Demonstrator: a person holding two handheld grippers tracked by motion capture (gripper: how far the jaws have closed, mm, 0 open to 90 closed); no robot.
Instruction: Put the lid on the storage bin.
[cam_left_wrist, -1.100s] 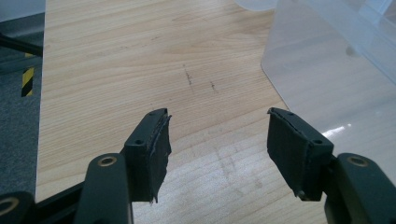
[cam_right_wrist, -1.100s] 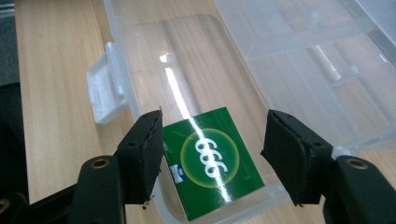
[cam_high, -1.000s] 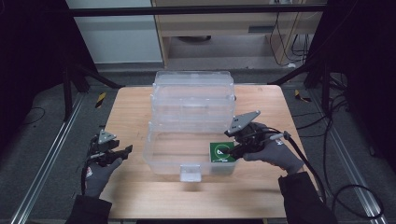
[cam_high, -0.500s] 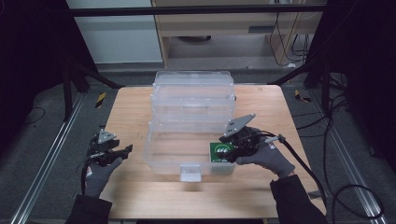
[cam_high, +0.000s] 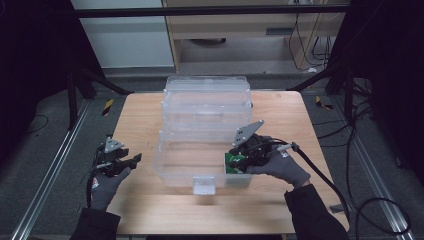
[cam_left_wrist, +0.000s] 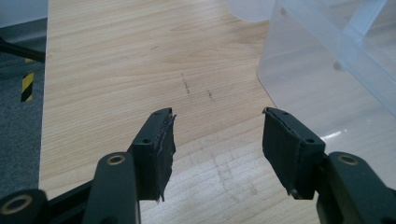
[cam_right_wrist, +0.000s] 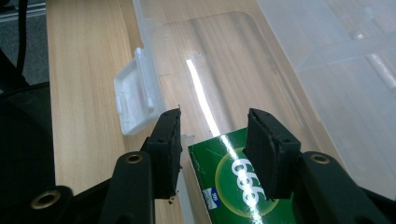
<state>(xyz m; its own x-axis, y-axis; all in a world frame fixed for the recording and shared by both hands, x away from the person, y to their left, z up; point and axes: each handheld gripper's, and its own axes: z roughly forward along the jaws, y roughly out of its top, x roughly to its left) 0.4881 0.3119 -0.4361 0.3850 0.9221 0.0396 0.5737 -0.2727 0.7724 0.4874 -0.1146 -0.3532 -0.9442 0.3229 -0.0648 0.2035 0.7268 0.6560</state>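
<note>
My right gripper (cam_right_wrist: 212, 140) hangs over the box's (cam_high: 172, 172) right front corner, jaws spread and clear of the green pack (cam_right_wrist: 233, 186) lying flat inside that corner. My left gripper (cam_left_wrist: 217, 140) sits just left of the box, jaws released, gripping nothing.

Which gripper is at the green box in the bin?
The right gripper: its open jaws straddle the green box inside the clear bin. The left gripper hovers beside it over bare table.
</note>
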